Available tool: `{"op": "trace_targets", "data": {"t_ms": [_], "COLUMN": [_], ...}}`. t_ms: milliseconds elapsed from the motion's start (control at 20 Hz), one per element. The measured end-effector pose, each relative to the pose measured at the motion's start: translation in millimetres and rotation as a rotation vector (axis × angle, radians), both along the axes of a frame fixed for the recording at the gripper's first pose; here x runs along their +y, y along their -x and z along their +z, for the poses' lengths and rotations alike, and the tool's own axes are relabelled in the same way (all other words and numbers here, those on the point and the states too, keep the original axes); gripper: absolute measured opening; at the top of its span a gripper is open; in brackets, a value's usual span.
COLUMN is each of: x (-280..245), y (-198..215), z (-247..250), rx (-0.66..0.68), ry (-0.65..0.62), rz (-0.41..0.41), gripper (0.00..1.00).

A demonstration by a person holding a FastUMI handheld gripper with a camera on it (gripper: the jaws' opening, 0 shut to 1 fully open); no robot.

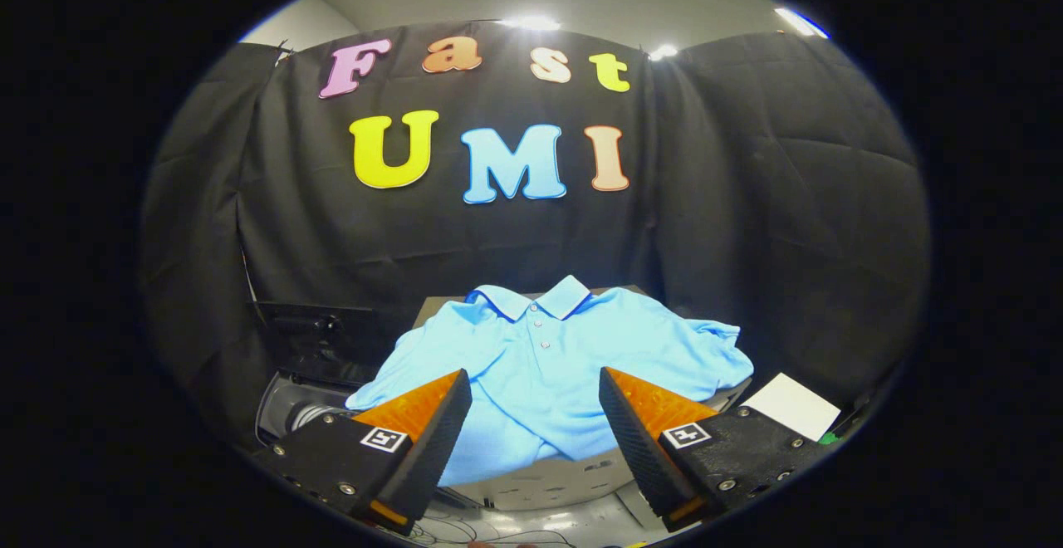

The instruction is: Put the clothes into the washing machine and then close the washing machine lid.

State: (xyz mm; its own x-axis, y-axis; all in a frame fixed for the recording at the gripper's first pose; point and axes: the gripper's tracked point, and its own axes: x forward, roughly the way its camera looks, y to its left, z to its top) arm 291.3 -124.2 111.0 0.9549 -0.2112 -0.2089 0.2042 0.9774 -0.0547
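One light blue polo shirt (544, 365) is the whole load here, and it lies spread out, collar at the far side and buttons facing up, over a pale flat surface (548, 477) that could be the top of the washing machine — I cannot tell for sure. Starting at the left: a dark, rounded opening with a greyish rim (291, 407) sits low beside the shirt's left sleeve, with some dark hardware (311, 324) just behind it against the black cloth wall (747, 224). In the middle, the gripper (536, 403) hovers near the shirt's lower half with its fingers (432, 432) spread well apart — nothing is caught between them, and the shirt's front shows through the gap. The left sleeve hangs off toward the opening; the right sleeve bunches up at the far right edge of the surface. Further right, past the right finger, a white sheet of paper (793, 405) lies flat, near the shirt but apart from it.
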Motion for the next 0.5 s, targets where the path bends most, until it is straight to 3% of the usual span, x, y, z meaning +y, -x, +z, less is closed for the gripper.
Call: {"op": "trace_targets", "data": {"t_ms": [500], "x": [-35], "y": [-73], "z": [-28], "rx": [0.157], "ry": [-0.059], "rz": [0.088], "gripper": [0.96]}}
